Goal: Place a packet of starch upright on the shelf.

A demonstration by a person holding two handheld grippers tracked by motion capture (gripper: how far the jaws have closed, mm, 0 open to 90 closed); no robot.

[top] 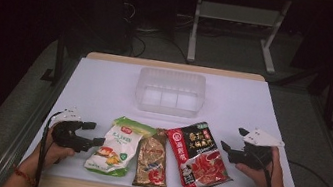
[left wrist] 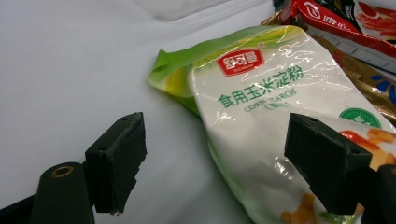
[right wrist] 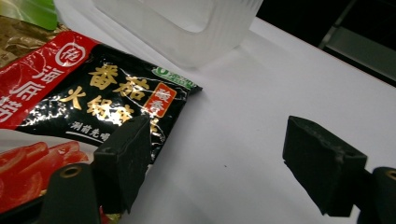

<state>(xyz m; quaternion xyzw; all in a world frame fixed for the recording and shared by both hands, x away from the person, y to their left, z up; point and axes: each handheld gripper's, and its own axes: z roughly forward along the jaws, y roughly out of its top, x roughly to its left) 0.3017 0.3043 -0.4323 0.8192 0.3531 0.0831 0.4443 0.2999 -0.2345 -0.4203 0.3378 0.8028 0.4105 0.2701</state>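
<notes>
While all three packets lie outside the clear bin (top: 170, 91) | left fingers (left wrist: 116, 161) wide open beside corn starch bag (left wrist: 261, 126), nothing held | right fingers (right wrist: 123, 161) wide open beside black-red packet (right wrist: 93, 98), empty | packing not started

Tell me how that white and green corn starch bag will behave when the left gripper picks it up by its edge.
The corn starch bag looks glossy and wrinkled, so it is probably slippery film that may slide between the jaws. It lies flat but bulges, so the powder inside likely shifts and the bag would sag, floppy rather than stiff. The left gripper stands open beside it, not yet touching.
</notes>
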